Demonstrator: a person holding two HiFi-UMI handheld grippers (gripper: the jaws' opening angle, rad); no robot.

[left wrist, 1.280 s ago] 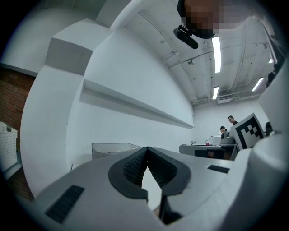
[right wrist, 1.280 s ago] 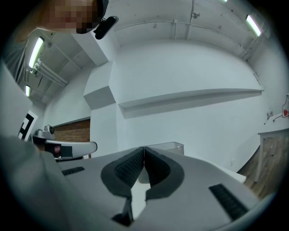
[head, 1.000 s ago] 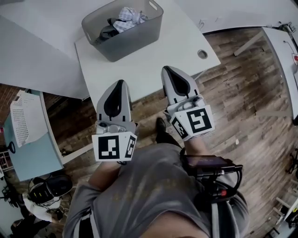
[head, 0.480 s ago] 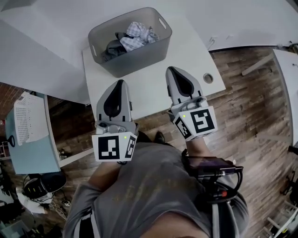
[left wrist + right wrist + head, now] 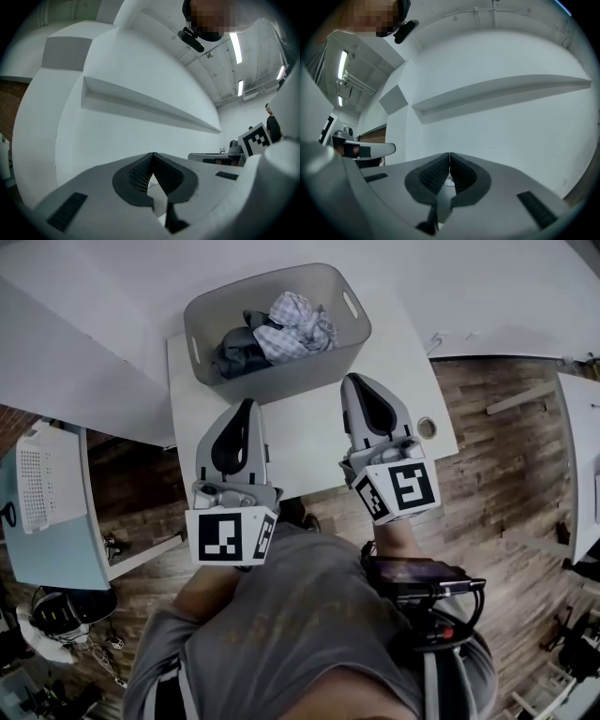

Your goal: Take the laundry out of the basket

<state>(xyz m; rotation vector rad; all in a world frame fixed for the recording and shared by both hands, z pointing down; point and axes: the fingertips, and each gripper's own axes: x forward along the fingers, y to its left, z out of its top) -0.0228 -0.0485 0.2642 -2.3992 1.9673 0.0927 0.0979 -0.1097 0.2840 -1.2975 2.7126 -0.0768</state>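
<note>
A grey plastic basket (image 5: pixel 349 351) stands at the back of a white table (image 5: pixel 309 437) in the head view. Inside it lie a light checked cloth (image 5: pixel 298 322) and a dark grey garment (image 5: pixel 236 349). My left gripper (image 5: pixel 246 407) hovers over the table just in front of the basket, its jaws shut and empty. My right gripper (image 5: pixel 352 381) is beside it near the basket's front right corner, also shut with nothing held. In the gripper views each pair of jaws, left (image 5: pixel 153 155) and right (image 5: pixel 449 155), meets tip to tip against white wall.
The table has a round cable hole (image 5: pixel 427 427) at its front right. A pale blue table (image 5: pixel 52 540) with a white perforated bin (image 5: pixel 42 479) stands at the left. Wooden floor lies to the right, with another white table edge (image 5: pixel 583 456).
The basket and table have come nearer in the head view and shifted down and right. Both grippers now reach further over the table toward the basket; their jaws stay shut.
</note>
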